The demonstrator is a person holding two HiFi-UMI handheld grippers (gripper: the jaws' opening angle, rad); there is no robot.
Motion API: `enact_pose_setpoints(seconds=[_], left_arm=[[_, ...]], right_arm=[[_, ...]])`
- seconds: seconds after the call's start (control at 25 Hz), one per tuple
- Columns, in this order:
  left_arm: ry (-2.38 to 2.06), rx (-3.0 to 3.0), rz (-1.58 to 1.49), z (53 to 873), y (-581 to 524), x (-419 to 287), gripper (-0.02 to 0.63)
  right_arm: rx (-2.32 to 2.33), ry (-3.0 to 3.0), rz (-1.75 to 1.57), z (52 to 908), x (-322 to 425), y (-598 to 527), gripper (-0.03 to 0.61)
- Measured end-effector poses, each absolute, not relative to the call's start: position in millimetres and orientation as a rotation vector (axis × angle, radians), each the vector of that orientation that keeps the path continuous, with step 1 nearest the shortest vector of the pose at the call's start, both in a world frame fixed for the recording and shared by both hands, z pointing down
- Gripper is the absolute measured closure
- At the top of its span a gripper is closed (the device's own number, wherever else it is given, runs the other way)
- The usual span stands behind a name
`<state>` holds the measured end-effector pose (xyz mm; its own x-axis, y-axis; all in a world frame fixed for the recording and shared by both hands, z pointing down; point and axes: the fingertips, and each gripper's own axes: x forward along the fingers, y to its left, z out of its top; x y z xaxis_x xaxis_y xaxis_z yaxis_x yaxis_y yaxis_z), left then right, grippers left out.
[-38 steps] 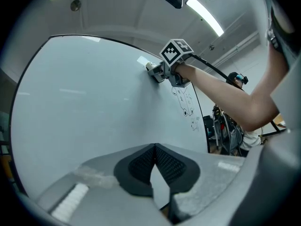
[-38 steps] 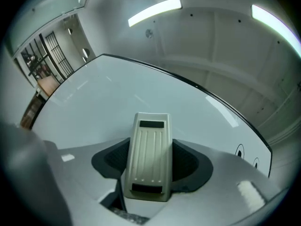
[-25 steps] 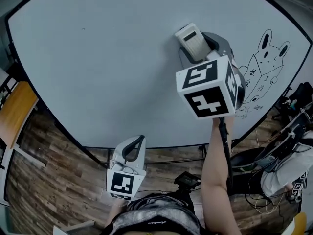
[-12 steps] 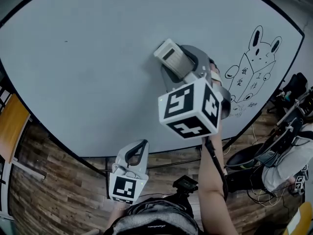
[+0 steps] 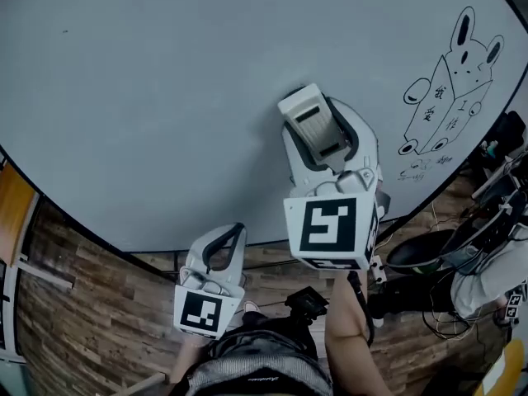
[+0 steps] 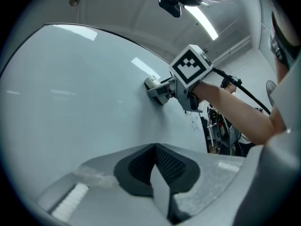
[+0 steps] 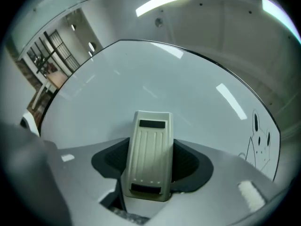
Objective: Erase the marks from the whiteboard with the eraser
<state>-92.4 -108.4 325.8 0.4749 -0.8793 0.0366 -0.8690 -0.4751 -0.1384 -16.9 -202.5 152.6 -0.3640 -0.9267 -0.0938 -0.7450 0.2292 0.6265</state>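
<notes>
A beige ribbed eraser (image 5: 309,124) (image 7: 149,153) is clamped between the jaws of my right gripper (image 5: 322,134) (image 7: 150,161), which is shut on it and holds it against the whiteboard (image 5: 165,97) near its lower middle. The left gripper view shows the same eraser (image 6: 154,85) touching the board. A black rabbit drawing with handwriting (image 5: 450,97) (image 7: 258,145) remains at the board's right side, apart from the eraser. My left gripper (image 5: 221,250) (image 6: 155,161) hangs below the board's lower edge, shut with nothing between its jaws.
Below the whiteboard lies a wooden floor (image 5: 82,320). Cables, stands and dark equipment (image 5: 462,254) crowd the lower right. An orange-brown panel (image 5: 12,213) stands at the left edge. The board's surface left of the eraser is unmarked.
The right gripper with the eraser has slid down and left across the board, away from the rabbit drawing. The head view has shifted. The left gripper has barely moved.
</notes>
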Motion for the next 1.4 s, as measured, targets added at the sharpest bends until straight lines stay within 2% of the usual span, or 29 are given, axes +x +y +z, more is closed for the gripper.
enact_pose_setpoints(seconds=[0.36, 0.84, 1.04, 1.4], left_arm=[[1.58, -2.524, -0.13, 343.4, -93.8, -89.7, 0.609], [1.751, -2.504, -0.03, 360.9, -17.4, -84.4, 0.609], [1.691, -2.506, -0.062, 361.7, -10.4, -44.1, 0.609], [1.613, -2.532, 0.002, 344.1, -40.5, 61.5, 0.609]], right_arm=[[1.656, -2.335, -0.784, 261.9, -4.2, -202.6, 0.31], [1.483, -2.652, -0.396, 337.5, 0.9, -91.5, 0.311], [1.373, -2.698, -0.344, 351.8, 37.3, -62.6, 0.311], [1.454, -2.745, -0.218, 354.4, 148.0, -83.9, 0.311]])
